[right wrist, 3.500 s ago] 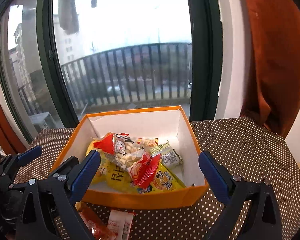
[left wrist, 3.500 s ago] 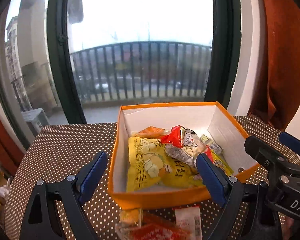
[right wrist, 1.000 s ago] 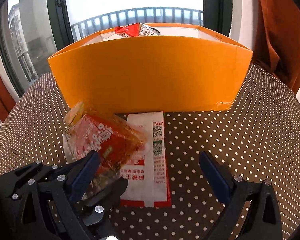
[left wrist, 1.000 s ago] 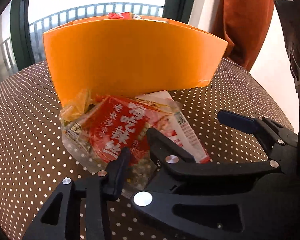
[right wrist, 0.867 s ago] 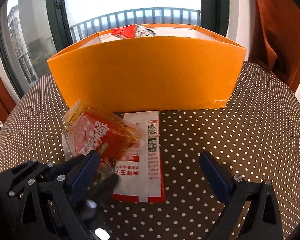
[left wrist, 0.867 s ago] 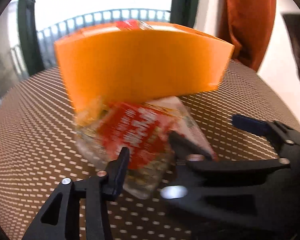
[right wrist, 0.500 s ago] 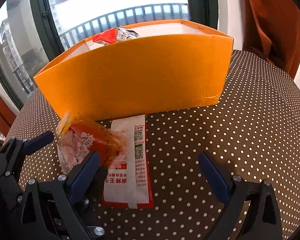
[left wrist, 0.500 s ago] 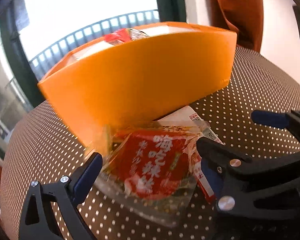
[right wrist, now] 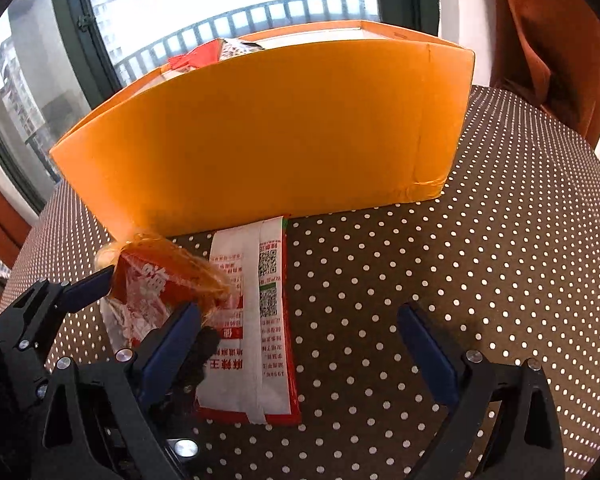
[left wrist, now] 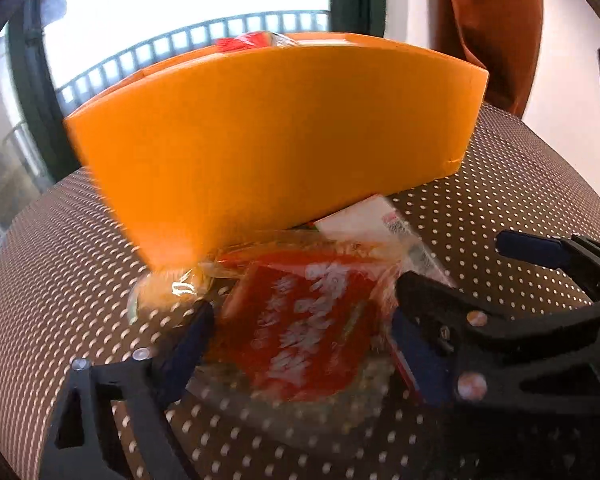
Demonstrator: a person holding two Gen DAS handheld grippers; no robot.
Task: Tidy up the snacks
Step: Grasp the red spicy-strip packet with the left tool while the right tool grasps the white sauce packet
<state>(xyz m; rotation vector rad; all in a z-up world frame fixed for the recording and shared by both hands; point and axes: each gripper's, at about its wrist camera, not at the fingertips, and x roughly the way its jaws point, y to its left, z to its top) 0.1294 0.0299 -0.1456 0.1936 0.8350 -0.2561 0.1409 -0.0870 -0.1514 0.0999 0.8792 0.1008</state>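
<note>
Snack packet (left wrist: 300, 332), red and clear, is gripped between the left gripper (left wrist: 296, 344) fingers at lower centre. Just beside it a white sachet (right wrist: 256, 312) is laid flat on the dotted desk (right wrist: 480, 264), against the orange box (right wrist: 268, 128). The right gripper (right wrist: 300, 356) fingers are spread wide, holding nothing.

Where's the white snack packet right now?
The white packet lies flat on the dotted table, just before the orange box, right of the red pack between the left gripper fingers.

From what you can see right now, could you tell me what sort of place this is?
Probably a home, an upper-floor flat: a balcony railing outside a big window, an orange curtain, and a polka-dot tablecloth.
</note>
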